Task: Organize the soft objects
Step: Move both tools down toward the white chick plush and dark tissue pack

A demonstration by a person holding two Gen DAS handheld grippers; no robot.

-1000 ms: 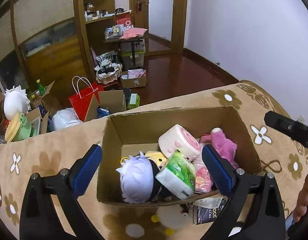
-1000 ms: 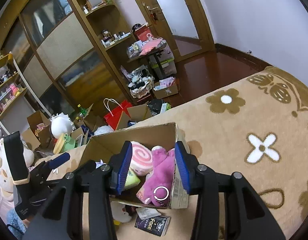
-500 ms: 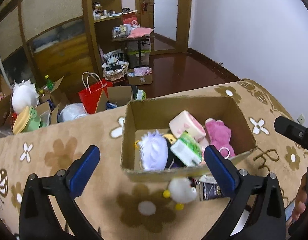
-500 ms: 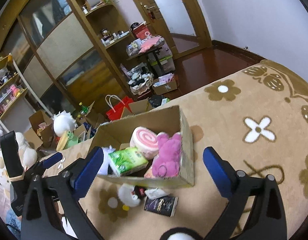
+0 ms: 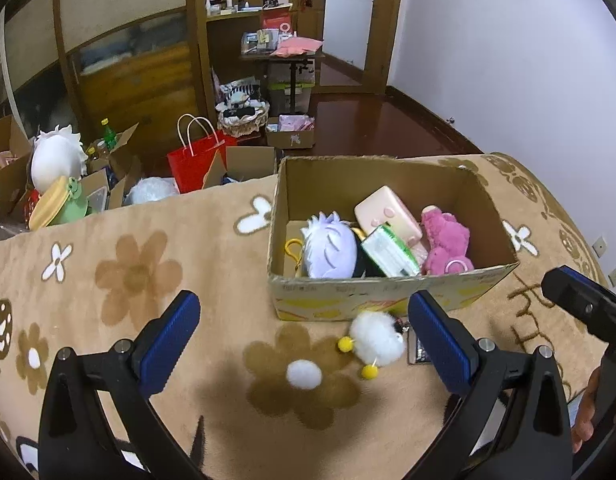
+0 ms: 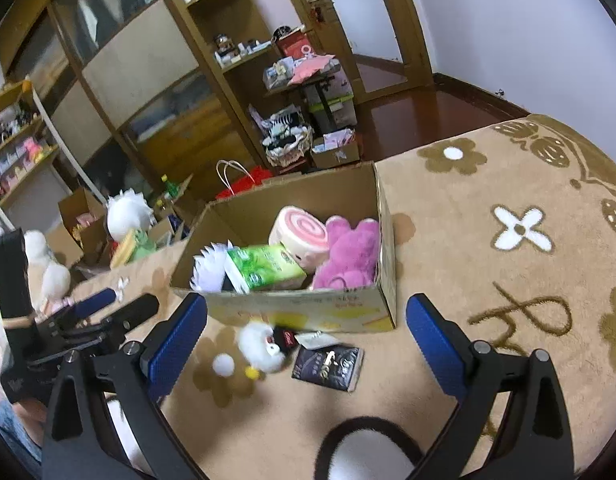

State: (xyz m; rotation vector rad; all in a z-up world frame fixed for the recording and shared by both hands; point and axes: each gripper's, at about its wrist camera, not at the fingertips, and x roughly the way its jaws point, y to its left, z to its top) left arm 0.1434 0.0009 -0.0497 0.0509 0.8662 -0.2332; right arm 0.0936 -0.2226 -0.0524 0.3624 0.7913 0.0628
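above blanket point(image 5: 155, 240), left claw point(image 5: 303, 340) spread wide, holding nothing; right claw point(image 6: 305, 338) likewise, short of box point(image 6: 308, 312)

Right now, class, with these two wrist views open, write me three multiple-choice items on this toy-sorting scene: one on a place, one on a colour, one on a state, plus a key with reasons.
1. Where does the white fluffy toy lie?
A. inside the cardboard box
B. on the blanket in front of the cardboard box
C. in the left gripper

2. What colour is the tissue pack in the box?
A. green
B. red
C. black

3. How do the two grippers stand?
A. both shut on toys
B. left open, right shut
C. both open and empty

Key:
1 B, the toy rests on the flowered blanket just outside the cardboard box front wall.
2 A, its wrapper is green and white, beside the pink plush.
3 C, the left gripper and right gripper both show blue pads wide apart with nothing between them.
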